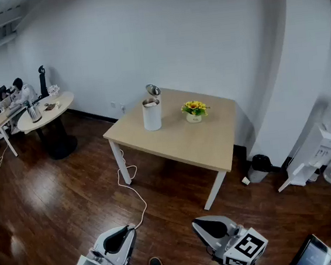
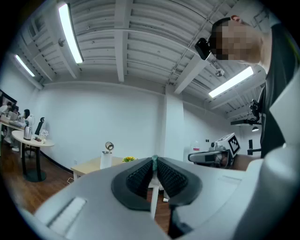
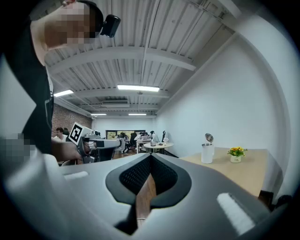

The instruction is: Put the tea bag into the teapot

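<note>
At 7 o'clock in the head view, low over the dark wood floor, the left gripper point(image 1: 126, 232) has its jaws pressed together. Its own view shows a greenish sliver point(image 2: 153, 162) pinched at the tips, too small to tell whether it is the tea bag. At 5 o'clock the right gripper point(image 1: 200, 224) is also closed, tips touching with nothing between them, as the right gripper view point(image 3: 150, 157) shows. Each marker cube sits at the near end of its gripper.

Farther out, a white cable point(image 1: 133, 188) snakes across the floor towards the table point(image 1: 196, 146), which is well apart from both grippers. Towards 12 o'clock on its far half stands the white teapot point(image 1: 152, 114), upright, lid tipped open. Just beside it, at its 3 o'clock, is a small pot of yellow flowers point(image 1: 194, 111). Far off at 10 o'clock, people sit beyond a round table point(image 1: 43, 115).
</note>
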The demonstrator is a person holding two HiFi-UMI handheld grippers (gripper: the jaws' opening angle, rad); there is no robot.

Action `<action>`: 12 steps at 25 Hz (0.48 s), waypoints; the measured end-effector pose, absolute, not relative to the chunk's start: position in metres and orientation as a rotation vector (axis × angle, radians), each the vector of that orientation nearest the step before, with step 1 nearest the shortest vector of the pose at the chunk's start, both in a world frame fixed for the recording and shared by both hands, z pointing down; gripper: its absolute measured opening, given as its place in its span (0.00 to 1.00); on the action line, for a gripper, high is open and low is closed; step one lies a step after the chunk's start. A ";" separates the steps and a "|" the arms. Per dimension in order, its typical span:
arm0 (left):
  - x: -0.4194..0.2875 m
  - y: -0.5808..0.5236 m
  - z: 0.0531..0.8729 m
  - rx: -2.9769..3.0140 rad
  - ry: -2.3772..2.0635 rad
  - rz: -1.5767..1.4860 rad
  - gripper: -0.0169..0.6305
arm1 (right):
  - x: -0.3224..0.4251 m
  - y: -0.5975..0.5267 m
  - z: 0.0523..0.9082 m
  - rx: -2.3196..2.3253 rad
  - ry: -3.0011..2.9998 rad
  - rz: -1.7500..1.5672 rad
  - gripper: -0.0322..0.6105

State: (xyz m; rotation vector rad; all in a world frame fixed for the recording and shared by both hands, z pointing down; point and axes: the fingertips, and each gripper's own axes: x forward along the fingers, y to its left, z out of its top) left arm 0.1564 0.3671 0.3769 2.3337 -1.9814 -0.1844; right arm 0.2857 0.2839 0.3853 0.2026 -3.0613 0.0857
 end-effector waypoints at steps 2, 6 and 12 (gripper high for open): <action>0.141 0.354 0.376 2.329 -1.978 -0.172 0.09 | 0.269 0.271 0.383 0.199 -3.059 0.054 0.05; 0.113 0.328 0.374 2.335 -1.954 -0.171 0.09 | 0.238 0.243 0.382 0.252 -3.050 0.080 0.05; 0.069 0.287 0.371 2.406 -1.886 -0.181 0.09 | 0.189 0.203 0.377 0.298 -3.052 0.055 0.05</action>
